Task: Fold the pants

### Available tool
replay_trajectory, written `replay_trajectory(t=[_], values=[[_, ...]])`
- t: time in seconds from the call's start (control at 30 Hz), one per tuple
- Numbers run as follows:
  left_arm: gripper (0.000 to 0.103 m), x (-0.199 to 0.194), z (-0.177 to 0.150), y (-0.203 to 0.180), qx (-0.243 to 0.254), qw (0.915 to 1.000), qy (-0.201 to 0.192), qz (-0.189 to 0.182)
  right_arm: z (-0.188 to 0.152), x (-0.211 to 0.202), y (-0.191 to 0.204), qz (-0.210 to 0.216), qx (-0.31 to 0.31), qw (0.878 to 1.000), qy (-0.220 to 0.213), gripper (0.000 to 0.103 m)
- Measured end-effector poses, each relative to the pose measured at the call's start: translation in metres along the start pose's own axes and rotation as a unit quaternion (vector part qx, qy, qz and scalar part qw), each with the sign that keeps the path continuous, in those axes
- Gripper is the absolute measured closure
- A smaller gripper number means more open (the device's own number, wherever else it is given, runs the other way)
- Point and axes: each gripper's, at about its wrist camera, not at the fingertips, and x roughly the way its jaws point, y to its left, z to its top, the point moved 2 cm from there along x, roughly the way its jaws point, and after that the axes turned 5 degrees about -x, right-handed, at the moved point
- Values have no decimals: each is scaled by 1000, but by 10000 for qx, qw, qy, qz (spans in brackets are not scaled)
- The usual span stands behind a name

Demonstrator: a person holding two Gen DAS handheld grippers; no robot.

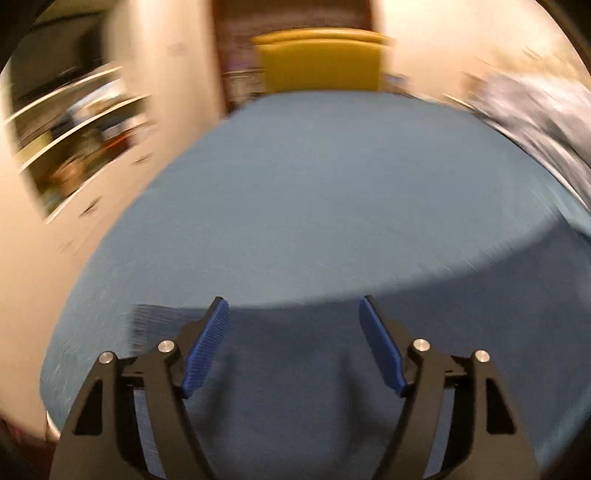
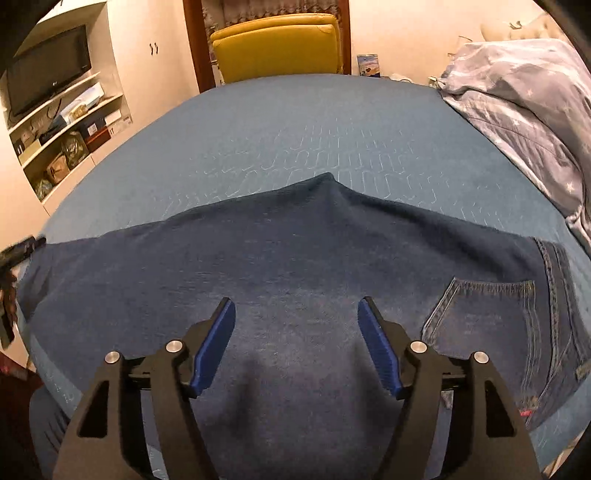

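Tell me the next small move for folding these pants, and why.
Probably lower both grippers to the near edge of the pants and pinch it. The right gripper and left gripper both stand open and empty above the cloth, which lies spread sideways across the bed.

pants (image 2: 295,266): dark navy denim; paler blue stitching round the back pocket (image 2: 484,317) at lower right of the right wrist view, with a small red mark near the hem
bed (image 2: 295,122): medium blue cover with a faint lighter wavy quilted pattern
right tongs (image 2: 296,347): black frame, ribbed royal-blue pads, silver bolt heads
left tongs (image 1: 294,343): same black frame, blue ribbed pads, silver bolts
chair (image 2: 277,48): mustard yellow, top centre
duvet (image 2: 524,110): grey-blue with pale stars, upper right
walls (image 2: 406,33): cream
door frame (image 2: 194,44): reddish-brown wood
television (image 2: 48,70): black, upper left
shelves (image 2: 70,125): white, holding mixed brown and dark boxes
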Motion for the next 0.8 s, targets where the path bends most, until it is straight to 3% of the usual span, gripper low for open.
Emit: replay_trajectory(t=[0.1,0.17,0.23,0.3,0.37,0.43,0.5,0.57,0.63,0.7,0.8], values=[[31,4,-11,-24,312,9983,276,-419,-8,5,10,-286,-132,9993,185,36],[40,29,-14,-21,622,9962,600,103,-16,5,8,-507,-117,9984,241,36],[41,45,-12,9,202,9970,727,171,-26,-5,1,-703,-126,9972,241,36],[41,45,-8,58,-364,9937,742,754,-33,-18,-10,-833,-59,9964,155,35],[42,31,-6,100,-761,9882,627,1175,-45,-32,-23,-873,30,9961,78,30],[44,6,-9,128,-1245,9821,452,1342,-61,-32,-34,-982,-54,9948,251,29],[44,-25,-20,142,-1812,9744,246,1305,-78,-28,-42,-1184,-38,9914,547,29],[44,-52,-35,141,-2166,9683,111,1236,-95,-25,-45,-1084,-36,9911,766,29],[44,-72,-58,133,-2401,9649,52,1065,-101,-28,-36,-1214,-514,9891,657,29],[44,-92,-79,121,-2798,9568,2,788,-99,-31,-40,-1074,-269,9913,718,29],[44,-119,-105,106,-3192,9453,-78,670,-103,-36,-42,-940,-91,9931,699,29]])
